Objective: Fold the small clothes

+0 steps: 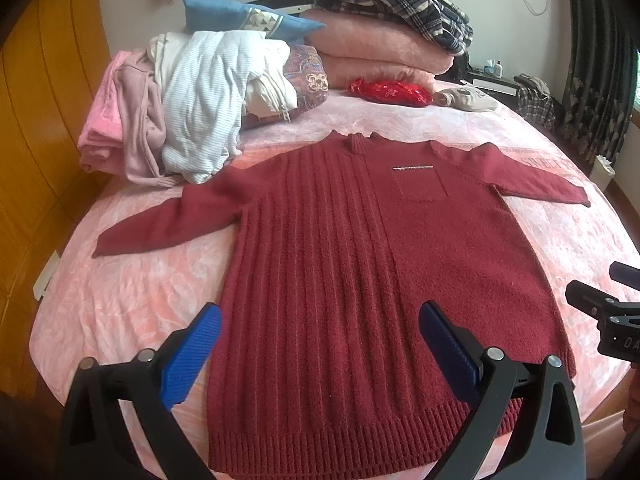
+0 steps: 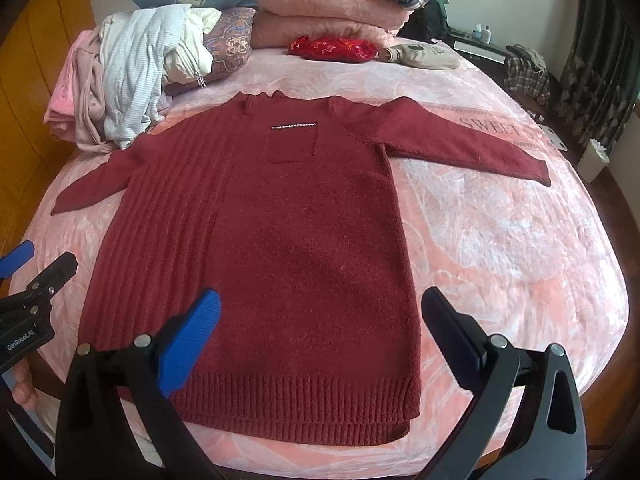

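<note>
The left gripper (image 1: 320,354) was held wide and empty above the hem; the red sweater (image 1: 360,264) was spread flat on the bed (image 1: 120,304), its long axis running toward twelve o'clock. The right gripper (image 2: 320,344) was likewise spread, nearer the four-o'clock hem corner. The sweater's back was hidden.

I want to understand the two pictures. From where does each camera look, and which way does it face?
Left wrist: sits on the left gripper, open above the hem, facing up the sweater; the right gripper shows at the edge.
Right wrist: sits on the right gripper, open, facing likewise; the left gripper and a hand show.
Shared: sweater, bed, clothes pile.
</note>
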The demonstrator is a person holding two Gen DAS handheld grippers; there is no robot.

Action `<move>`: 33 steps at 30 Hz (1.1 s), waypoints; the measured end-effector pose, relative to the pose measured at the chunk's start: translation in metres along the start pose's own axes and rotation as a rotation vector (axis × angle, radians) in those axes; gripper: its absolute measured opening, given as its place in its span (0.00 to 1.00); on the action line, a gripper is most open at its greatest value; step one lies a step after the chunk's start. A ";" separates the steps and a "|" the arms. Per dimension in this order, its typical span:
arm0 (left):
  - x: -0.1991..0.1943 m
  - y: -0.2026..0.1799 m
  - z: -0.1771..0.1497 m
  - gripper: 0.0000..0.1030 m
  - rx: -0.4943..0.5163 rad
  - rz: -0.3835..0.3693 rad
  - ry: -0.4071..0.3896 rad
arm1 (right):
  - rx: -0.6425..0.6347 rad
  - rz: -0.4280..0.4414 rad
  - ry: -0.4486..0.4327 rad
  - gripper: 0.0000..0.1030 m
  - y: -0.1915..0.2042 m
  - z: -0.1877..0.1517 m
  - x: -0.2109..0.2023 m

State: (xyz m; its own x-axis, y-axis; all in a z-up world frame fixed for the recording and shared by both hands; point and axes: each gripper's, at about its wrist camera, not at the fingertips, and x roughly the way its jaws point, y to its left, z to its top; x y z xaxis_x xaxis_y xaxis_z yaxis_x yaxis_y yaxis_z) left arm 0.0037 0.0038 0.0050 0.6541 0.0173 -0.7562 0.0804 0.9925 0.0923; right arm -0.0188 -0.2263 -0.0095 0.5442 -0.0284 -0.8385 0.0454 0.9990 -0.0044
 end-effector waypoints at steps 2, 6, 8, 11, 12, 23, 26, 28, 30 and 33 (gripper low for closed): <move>0.000 0.000 -0.001 0.96 0.001 0.002 0.000 | 0.003 0.000 0.004 0.97 -0.001 0.001 0.000; 0.000 -0.001 -0.003 0.96 0.002 0.001 -0.006 | 0.010 0.002 0.006 0.97 -0.003 0.000 0.001; 0.000 -0.001 -0.002 0.96 0.002 0.002 -0.006 | 0.012 -0.001 0.004 0.97 -0.004 0.000 0.000; 0.000 -0.001 -0.002 0.96 0.003 0.002 -0.005 | 0.014 0.001 0.003 0.97 -0.005 0.000 0.000; 0.000 -0.001 -0.003 0.96 0.003 0.003 -0.004 | 0.015 0.003 0.002 0.97 -0.005 0.000 0.000; 0.000 -0.001 -0.002 0.96 0.001 0.001 -0.005 | 0.013 0.006 0.004 0.97 -0.005 0.001 0.000; 0.000 -0.001 -0.002 0.96 0.001 0.003 -0.006 | 0.014 0.007 0.004 0.97 -0.005 0.001 0.000; 0.000 -0.002 -0.002 0.96 0.001 0.002 -0.005 | 0.014 0.007 0.003 0.97 -0.006 0.000 0.000; 0.000 -0.002 -0.002 0.96 0.002 0.003 -0.006 | 0.014 0.006 0.003 0.97 -0.006 0.000 0.000; 0.000 -0.001 -0.002 0.96 0.003 0.003 -0.005 | 0.016 0.009 0.004 0.97 -0.007 0.000 0.001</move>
State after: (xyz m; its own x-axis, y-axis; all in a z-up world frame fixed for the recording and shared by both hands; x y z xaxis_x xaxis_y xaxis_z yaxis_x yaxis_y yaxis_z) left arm 0.0019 0.0027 0.0038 0.6579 0.0192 -0.7529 0.0809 0.9921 0.0960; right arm -0.0185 -0.2330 -0.0101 0.5414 -0.0193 -0.8406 0.0538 0.9985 0.0118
